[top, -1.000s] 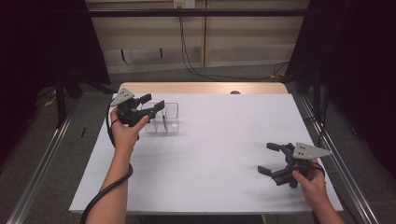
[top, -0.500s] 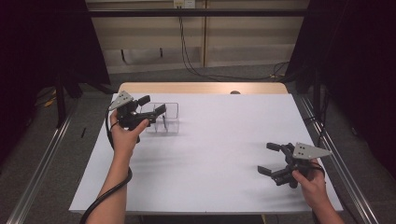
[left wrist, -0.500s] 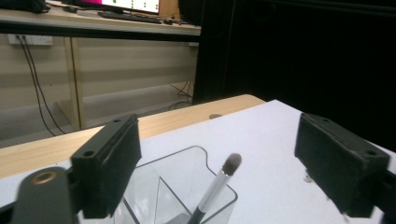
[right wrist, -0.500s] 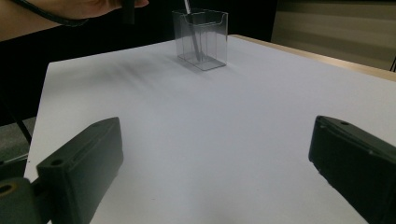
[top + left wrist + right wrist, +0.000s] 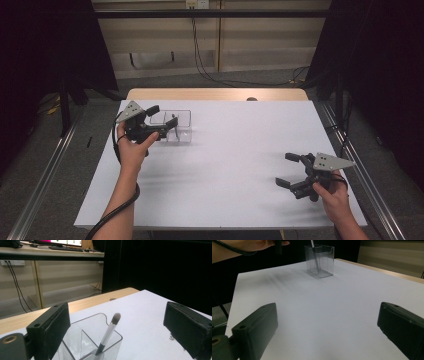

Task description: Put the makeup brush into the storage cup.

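Just above a clear plastic organizer (image 5: pixel 100 340), the left gripper (image 5: pixel 161 116) has its jaws spread wide after opening, gripping nothing; a makeup brush (image 5: pixel 110 332) stands tilted in one compartment, bristle tip up, its lower end cut off at the frame's edge. Well apart, near the white table's (image 5: pixel 235 150) front right corner, the right gripper (image 5: pixel 290 170) rests with jaws wide and empty. From there the brush is only a blurred streak inside the box.

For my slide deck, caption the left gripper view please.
Left gripper open above a clear acrylic organizer, a makeup brush standing tilted inside, bristles up.
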Demonstrator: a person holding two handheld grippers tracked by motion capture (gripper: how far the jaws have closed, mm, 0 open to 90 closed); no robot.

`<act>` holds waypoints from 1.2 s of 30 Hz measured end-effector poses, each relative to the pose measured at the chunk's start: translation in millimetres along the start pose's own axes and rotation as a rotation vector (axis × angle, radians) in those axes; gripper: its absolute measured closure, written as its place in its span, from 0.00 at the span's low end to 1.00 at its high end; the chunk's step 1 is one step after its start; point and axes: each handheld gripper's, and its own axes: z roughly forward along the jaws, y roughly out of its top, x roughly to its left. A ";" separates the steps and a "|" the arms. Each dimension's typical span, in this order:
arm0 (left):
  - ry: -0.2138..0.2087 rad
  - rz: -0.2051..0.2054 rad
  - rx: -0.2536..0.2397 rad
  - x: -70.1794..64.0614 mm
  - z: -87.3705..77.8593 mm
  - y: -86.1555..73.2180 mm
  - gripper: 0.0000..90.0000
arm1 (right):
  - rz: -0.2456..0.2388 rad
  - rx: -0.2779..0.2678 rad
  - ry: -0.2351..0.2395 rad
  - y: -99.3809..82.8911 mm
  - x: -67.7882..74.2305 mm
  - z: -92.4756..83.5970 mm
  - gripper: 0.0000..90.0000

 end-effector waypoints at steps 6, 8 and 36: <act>-0.016 0.000 -0.003 -2.6 -1.8 -3.5 0.06 | 0.000 0.001 0.000 0.0 0.2 0.3 0.03; -0.021 0.004 -0.001 -3.1 -2.8 -4.1 0.06 | 0.002 0.001 0.000 0.0 0.4 0.6 0.03; -0.069 0.028 0.000 -9.2 -17.9 -13.5 0.01 | -0.001 0.002 0.005 0.2 0.5 2.8 0.03</act>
